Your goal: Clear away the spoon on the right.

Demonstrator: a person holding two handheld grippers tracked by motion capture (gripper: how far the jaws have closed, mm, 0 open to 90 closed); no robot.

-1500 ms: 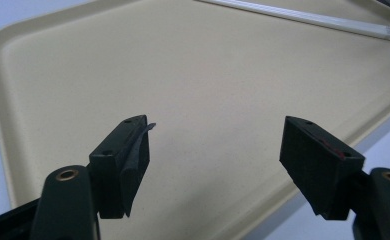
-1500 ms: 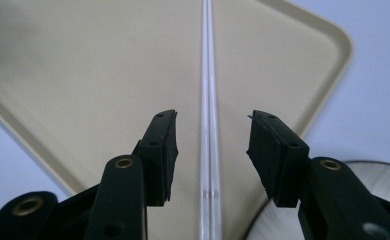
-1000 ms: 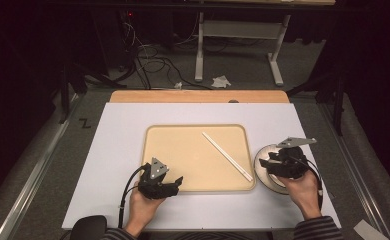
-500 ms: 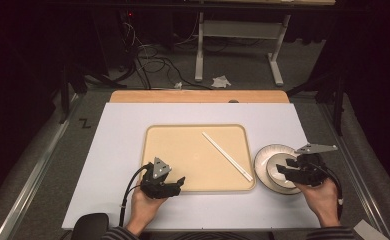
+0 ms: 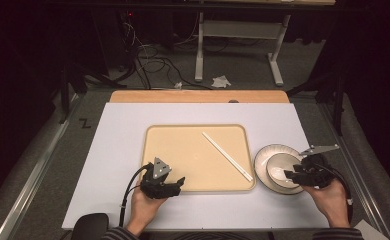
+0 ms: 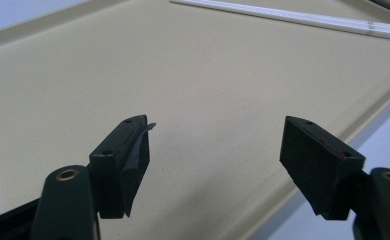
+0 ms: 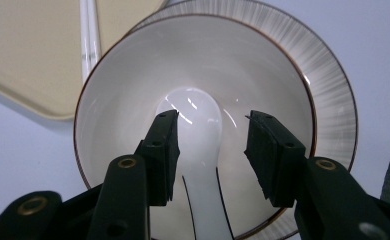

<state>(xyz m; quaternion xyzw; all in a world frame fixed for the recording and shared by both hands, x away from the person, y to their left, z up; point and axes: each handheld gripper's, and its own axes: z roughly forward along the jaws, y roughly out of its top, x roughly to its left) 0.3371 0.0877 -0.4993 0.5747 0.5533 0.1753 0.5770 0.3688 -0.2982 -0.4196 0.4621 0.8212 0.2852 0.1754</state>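
My right gripper (image 7: pixel 210 150) is spread over the spoon (image 7: pixel 195 125) in the bowl (image 7: pixel 133 100), on the plate (image 5: pixel 263 155) by the tray's (image 5: pixel 153 135) right edge. I should straddle the handle squarely, then pinch. My left gripper (image 6: pixel 215 155) is released, empty, over the tray's near edge.

On the white rectangular table mat (image 5: pixel 118 150) I count one shallow beige plastic tray (image 5: pixel 183 150), and everything else sits relative to it: one pair of long white chopsticks (image 5: pixel 227 155), two sticks side by side, lying inside the tray; one round white plate with a ribbed rim (image 5: pixel 264 159) just right of the tray, carrying one white ceramic bowl (image 5: pixel 278 170), which holds one white ceramic soup spoon (image 7: pixel 195 130); two black handheld grippers, one over the tray's near left corner (image 5: pixel 175 182), one right of the tray over the bowl (image 5: pixel 289 174)
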